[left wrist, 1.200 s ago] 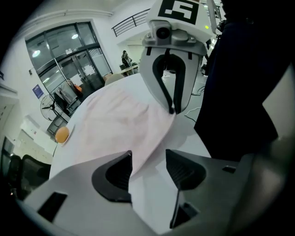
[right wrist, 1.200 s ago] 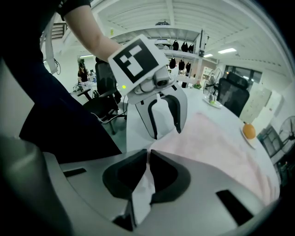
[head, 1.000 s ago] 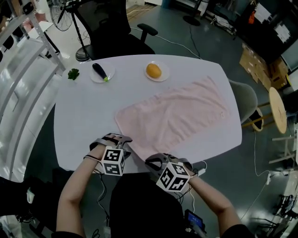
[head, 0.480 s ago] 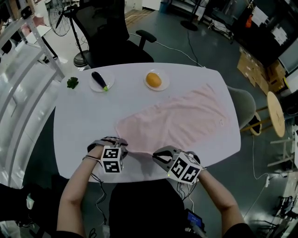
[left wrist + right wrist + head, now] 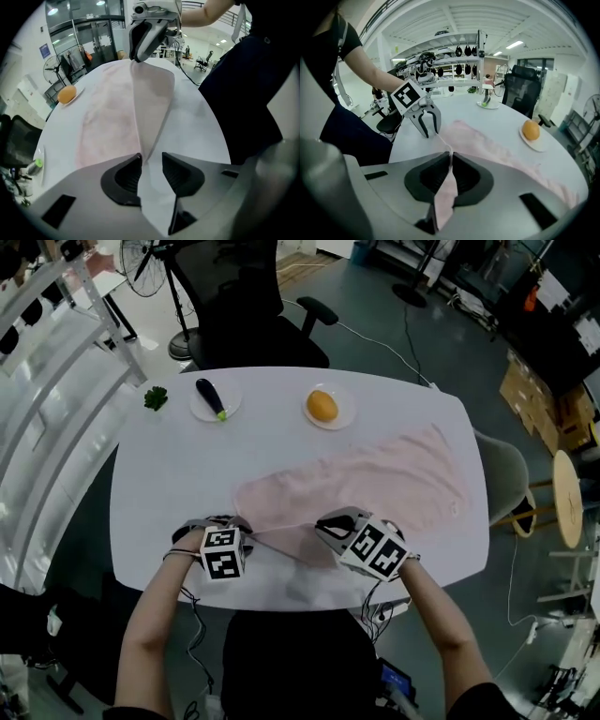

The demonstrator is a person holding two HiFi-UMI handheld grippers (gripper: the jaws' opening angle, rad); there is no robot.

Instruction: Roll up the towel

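Jaws of the left gripper (image 5: pixel 151 157), just closing, pinch the near edge of the pink towel (image 5: pixel 375 479); those of the right gripper (image 5: pixel 451 157) clamp it too. Between them that edge hangs taut over the table (image 5: pixel 169 465).

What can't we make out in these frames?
- Green item beside the eggplant plate: head view, too small to identify.
- Towel far end: right gripper view, cut off by the right hand-held gripper's own body and the lens edge.
- Shelf items: right gripper view, too distant to tell.
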